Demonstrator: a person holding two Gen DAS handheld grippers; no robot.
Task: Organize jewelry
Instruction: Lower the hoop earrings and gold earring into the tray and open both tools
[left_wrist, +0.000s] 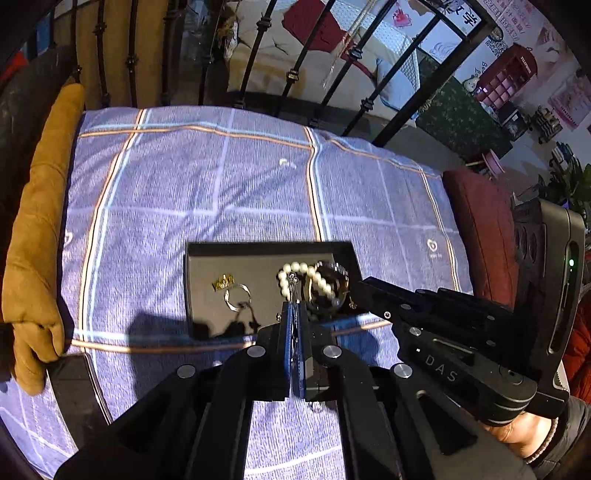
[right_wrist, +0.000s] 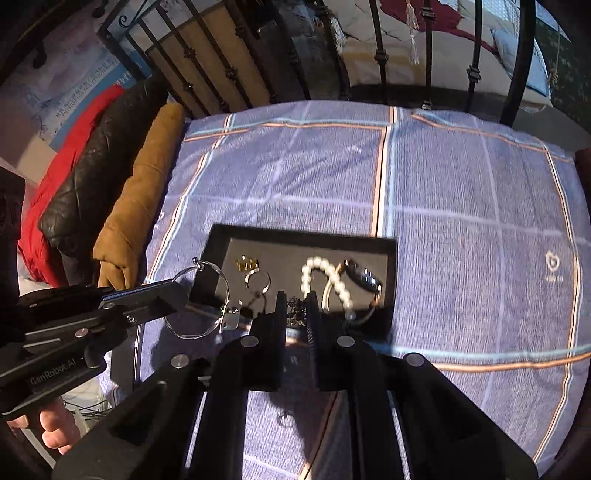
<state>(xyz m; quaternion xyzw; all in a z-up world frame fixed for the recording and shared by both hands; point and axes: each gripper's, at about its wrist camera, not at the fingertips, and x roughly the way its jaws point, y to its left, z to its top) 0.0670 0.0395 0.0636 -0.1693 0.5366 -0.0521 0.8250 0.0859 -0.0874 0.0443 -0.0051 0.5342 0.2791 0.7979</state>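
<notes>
The left claw (left_wrist: 294, 314) was clamped on a thin silver bangle (right_wrist: 199, 295) just before the black tray (right_wrist: 221, 236), while the right claw (right_wrist: 295, 301), jaws slightly apart, hovered over the tray's near edge beside the pearl bracelet (right_wrist: 325, 277).

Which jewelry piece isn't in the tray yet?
The thin silver hoop, pinched in the left gripper beside the black tray; the others lie inside.

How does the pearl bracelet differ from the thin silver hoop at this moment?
The pearl bracelet is a string of round white beads; the silver hoop is one thin bare wire. The pearl bracelet lies inside the black tray; the silver hoop is pinched in the left gripper, hanging at the tray's near left corner. The silver hoop's loop looks wider. Both are closed loops.
</notes>
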